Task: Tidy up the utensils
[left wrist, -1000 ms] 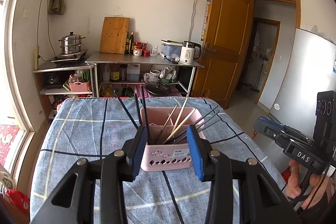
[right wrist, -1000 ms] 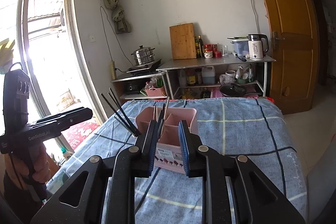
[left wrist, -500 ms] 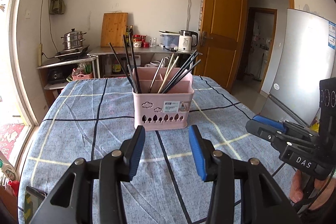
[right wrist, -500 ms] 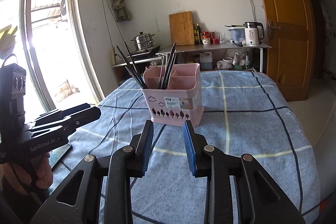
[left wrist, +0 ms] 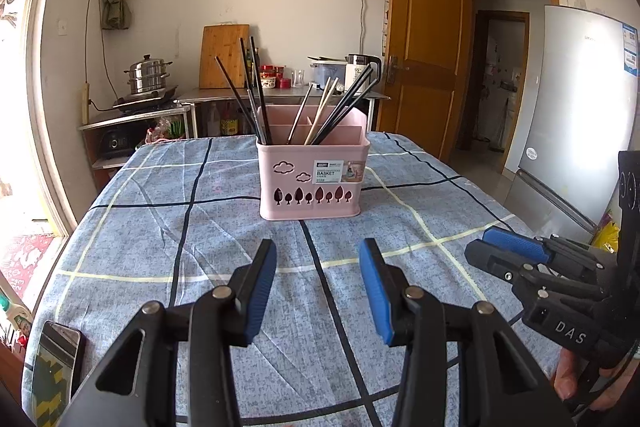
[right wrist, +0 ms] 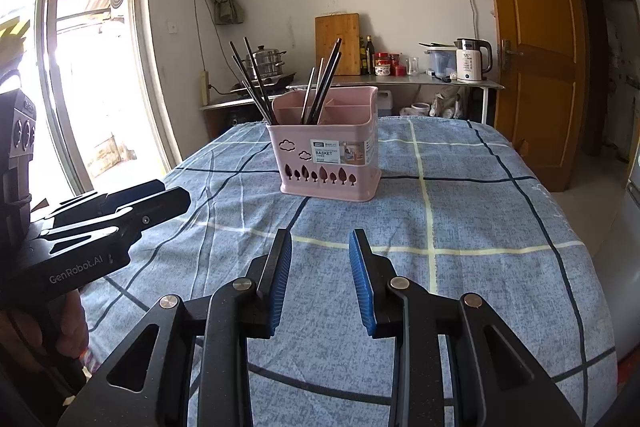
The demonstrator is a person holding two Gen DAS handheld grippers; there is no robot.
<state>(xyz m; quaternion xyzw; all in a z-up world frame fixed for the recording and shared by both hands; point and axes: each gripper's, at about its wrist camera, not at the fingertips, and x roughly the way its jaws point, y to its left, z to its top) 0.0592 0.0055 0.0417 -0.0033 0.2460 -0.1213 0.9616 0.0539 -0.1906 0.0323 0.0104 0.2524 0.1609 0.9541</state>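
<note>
A pink divided utensil basket stands upright in the middle of the blue checked tablecloth; it also shows in the right wrist view. Black chopsticks lean in its left compartment, and wooden and black chopsticks lean in the right ones. My left gripper is open and empty, held low over the cloth well short of the basket. My right gripper is open and empty, also short of the basket. Each gripper shows in the other's view, the right and the left.
A phone lies at the near left table edge. Behind the table are a metal shelf with a steamer pot, a cutting board and a kettle. A wooden door and a fridge stand to the right.
Both grippers have drawn back from the basket and dropped lower toward the cloth. The basket now looks smaller and farther off. The chopsticks stay in it.
</note>
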